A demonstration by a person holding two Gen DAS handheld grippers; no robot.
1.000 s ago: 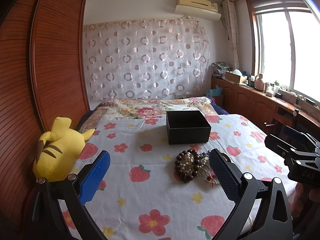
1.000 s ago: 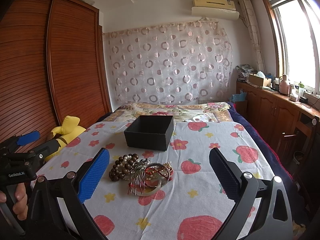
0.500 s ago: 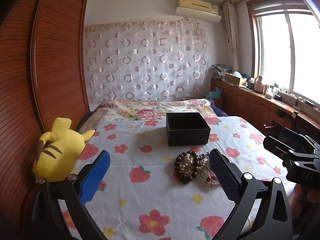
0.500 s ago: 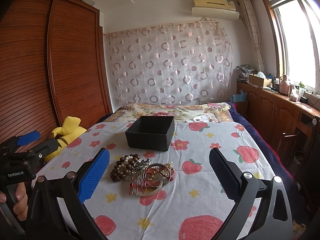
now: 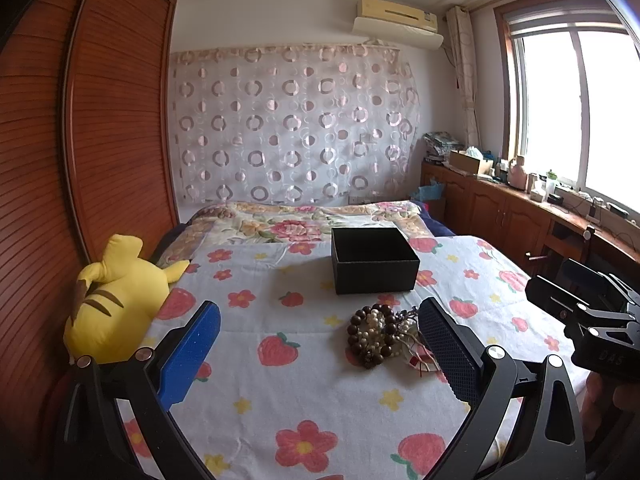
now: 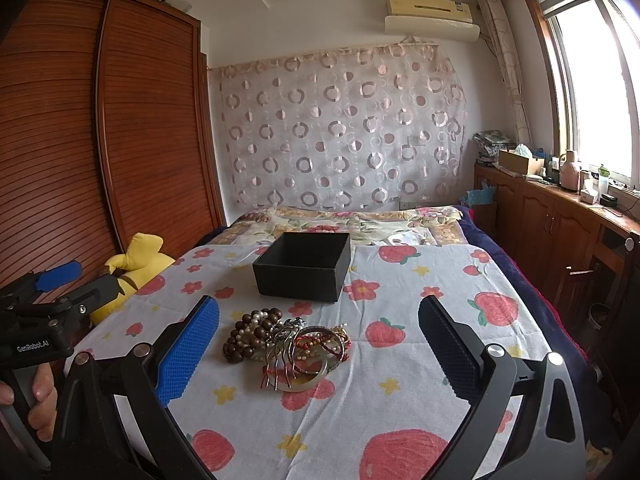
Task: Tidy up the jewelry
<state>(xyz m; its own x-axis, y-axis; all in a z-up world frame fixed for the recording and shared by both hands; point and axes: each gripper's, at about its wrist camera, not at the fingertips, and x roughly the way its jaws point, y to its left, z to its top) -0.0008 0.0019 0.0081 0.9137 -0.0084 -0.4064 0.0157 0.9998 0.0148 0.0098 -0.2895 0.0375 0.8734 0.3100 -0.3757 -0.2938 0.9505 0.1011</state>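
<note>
On the bed a white cloth with strawberries and flowers (image 6: 400, 392) carries the pile of jewelry (image 6: 286, 344): a bracelet of dark wooden beads (image 6: 250, 334), pearls, a metal hair comb (image 6: 280, 354) and red cord bangles, all tangled and touching each other. The open black box (image 6: 304, 266) stands near the pile, at 12 o'clock from it, and they do not touch. The right gripper (image 6: 318, 356) hovers above the pile with its fingers wide apart and nothing between them. The left gripper (image 5: 320, 354) has also its fingers spread, holding nothing; in its view the pile (image 5: 384, 338) lies at 1 o'clock, beside the right finger. A yellow plush toy (image 5: 116, 300) rests at 9 o'clock against the wooden wardrobe (image 5: 80, 140).
</note>
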